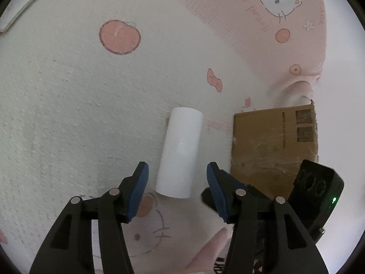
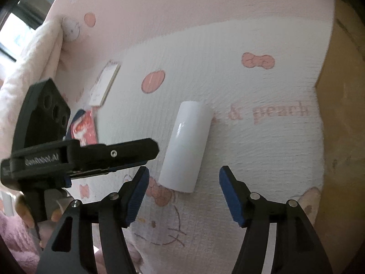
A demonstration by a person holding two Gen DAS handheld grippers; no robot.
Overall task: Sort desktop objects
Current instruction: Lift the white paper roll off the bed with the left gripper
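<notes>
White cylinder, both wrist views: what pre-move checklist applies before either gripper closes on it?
1. White cylinder lies on its side on the printed cloth, free of both grippers: ok.
2. Left gripper open, fingers straddling the cylinder's near end without touching: ok.
3. Right gripper open, cylinder ahead between its fingers: ok.
4. Only one gripper lined up on it: not ok, both are.
5. Cardboard box clear of the cylinder: ok.
6. Sorting destination identified: cannot tell.

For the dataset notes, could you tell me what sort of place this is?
Probably a home bedroom: the surface is a cartoon-print blanket, not a desk, with a cardboard box beside it and a window beyond.
</notes>
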